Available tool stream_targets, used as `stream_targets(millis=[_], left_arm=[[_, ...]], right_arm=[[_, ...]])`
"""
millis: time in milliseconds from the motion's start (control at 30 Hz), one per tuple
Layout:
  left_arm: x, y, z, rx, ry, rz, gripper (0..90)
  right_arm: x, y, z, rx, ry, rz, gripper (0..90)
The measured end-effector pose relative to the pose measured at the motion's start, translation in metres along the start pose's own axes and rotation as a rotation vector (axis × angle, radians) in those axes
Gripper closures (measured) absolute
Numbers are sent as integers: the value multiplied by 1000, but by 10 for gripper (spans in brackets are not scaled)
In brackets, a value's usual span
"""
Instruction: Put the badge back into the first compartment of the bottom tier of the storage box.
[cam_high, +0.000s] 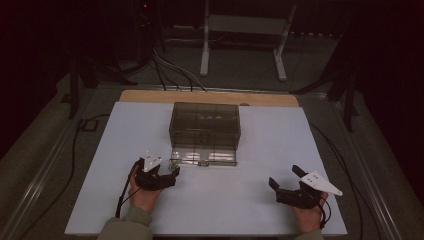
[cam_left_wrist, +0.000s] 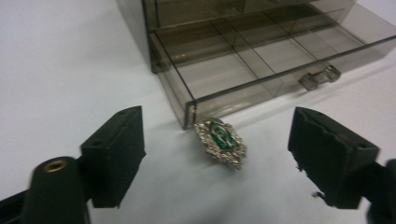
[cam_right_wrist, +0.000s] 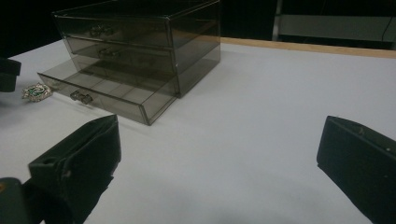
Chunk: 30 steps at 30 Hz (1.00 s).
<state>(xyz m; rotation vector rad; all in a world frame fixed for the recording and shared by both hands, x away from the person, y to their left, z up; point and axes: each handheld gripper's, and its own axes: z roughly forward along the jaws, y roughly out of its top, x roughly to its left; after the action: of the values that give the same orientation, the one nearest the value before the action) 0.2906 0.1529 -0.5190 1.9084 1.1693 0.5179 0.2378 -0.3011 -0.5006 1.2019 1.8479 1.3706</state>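
Note:
A silver brooch with a green centre (cam_left_wrist: 220, 142) lies on the white table, just in front of the left front corner of an open drawer (cam_left_wrist: 261, 86). The drawer is the bottom one of a smoky clear drawer box (cam_high: 205, 122). My left gripper (cam_left_wrist: 217, 127) is open, with a jaw on each side of the brooch and neither pad touching it. In the high view the left gripper (cam_high: 174, 175) sits beside the brooch (cam_high: 173, 162). My right gripper (cam_high: 284, 176) rests open near the front right, with nothing between its jaws (cam_right_wrist: 219, 140).
The drawer box (cam_right_wrist: 140, 32) stands mid-table with its two upper drawers closed and the bottom drawer (cam_right_wrist: 107, 100) pulled out toward me. The brooch (cam_right_wrist: 36, 91) lies left of it. A white sheet (cam_high: 280, 140) covers the table; a wooden edge (cam_high: 210, 96) runs along the back.

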Motion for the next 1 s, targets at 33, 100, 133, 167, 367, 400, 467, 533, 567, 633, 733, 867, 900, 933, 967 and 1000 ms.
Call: stream_targets(millis=[33,100,133,167,367,400,467,533,567,633,733,867,900,933,967,1000], left_arm=[[0,0,1,3,-4,-3,226],[0,-1,1,12,-11,0,248],[-1,-1,3,23,-12,2,256],[-2,-1,3,28,-9,1,262],[-3,-2,6,50,27,-3,413],[-3,-2,6,57,24,-4,438],[-3,-3,6,67,27,-5,488],[-3,-3,7,86,26,-10,519],[-2,-3,8,98,25,-16,578],[-1,-4,9,106,17,-23,620],[-2,-3,10,119,3,-21,647],[-2,-2,10,124,13,-21,719],[-2,-2,10,124,13,-21,719],[-4,-1,9,119,22,-9,719],[-5,0,8,116,22,-5,734],[-6,1,7,111,21,-3,737]], right_arm=[[0,0,0,0,0,-1,4],[0,0,0,1,0,0,3],[0,0,0,1,0,0,3],[0,0,0,1,0,0,4],[0,0,0,1,0,-1,4],[0,0,0,0,-1,0,3],[0,0,0,0,-1,1,3],[0,0,0,0,-2,1,3],[0,0,0,-1,-2,2,3],[0,0,0,-1,-2,1,3],[0,0,0,-1,-2,0,3],[0,0,0,1,-2,-2,4],[0,0,0,1,-2,-2,4],[0,0,0,1,-2,-2,3],[0,0,0,0,-2,-2,3],[0,0,0,1,-2,-2,4]])
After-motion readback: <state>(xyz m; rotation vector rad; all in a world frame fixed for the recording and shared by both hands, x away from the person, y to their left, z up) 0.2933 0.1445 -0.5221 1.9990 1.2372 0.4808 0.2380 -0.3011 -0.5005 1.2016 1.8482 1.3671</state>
